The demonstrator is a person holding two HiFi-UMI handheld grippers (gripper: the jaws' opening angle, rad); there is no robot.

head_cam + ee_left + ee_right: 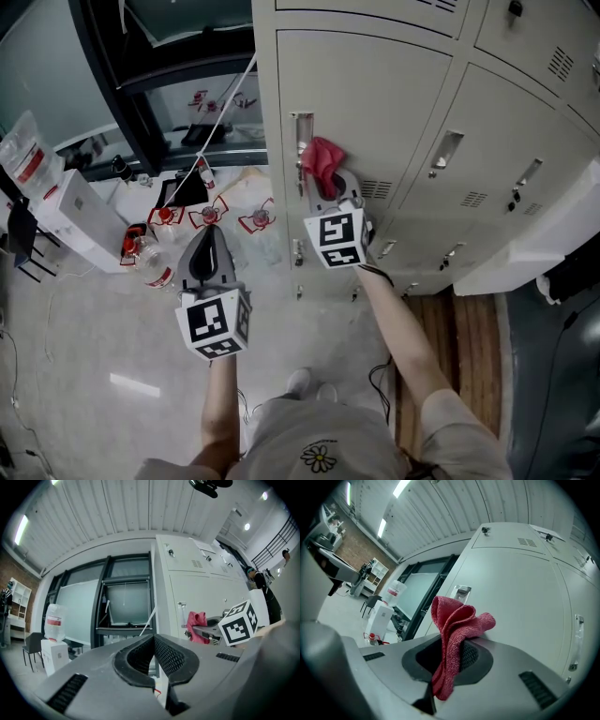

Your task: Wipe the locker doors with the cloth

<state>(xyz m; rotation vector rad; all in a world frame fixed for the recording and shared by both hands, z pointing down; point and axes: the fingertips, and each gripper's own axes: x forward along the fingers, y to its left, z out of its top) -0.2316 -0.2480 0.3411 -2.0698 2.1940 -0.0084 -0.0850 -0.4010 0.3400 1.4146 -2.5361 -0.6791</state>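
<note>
Cloth [457, 620] pinched in R gripper [328, 187] at beige locker door [375, 103]; L gripper [153, 641] closed, empty.

Grey shells: left gripper [208, 234], right gripper [328, 187]; black ribbed jaws, black-white marker cubes [214, 323]; greyish T-shirt [281, 433], daisy print [320, 457].

Pale grey speckled floor [75, 375] fills the head view's lower left, brown wooden planks [469, 337] the lower right — black-framed glass panels [47, 66] stand upper left beside a bank of pale grey metal lockers [375, 103]. Long tube lights [401, 487] glow on the white ribbed ceiling [454, 513] atop the right gripper view.
</note>
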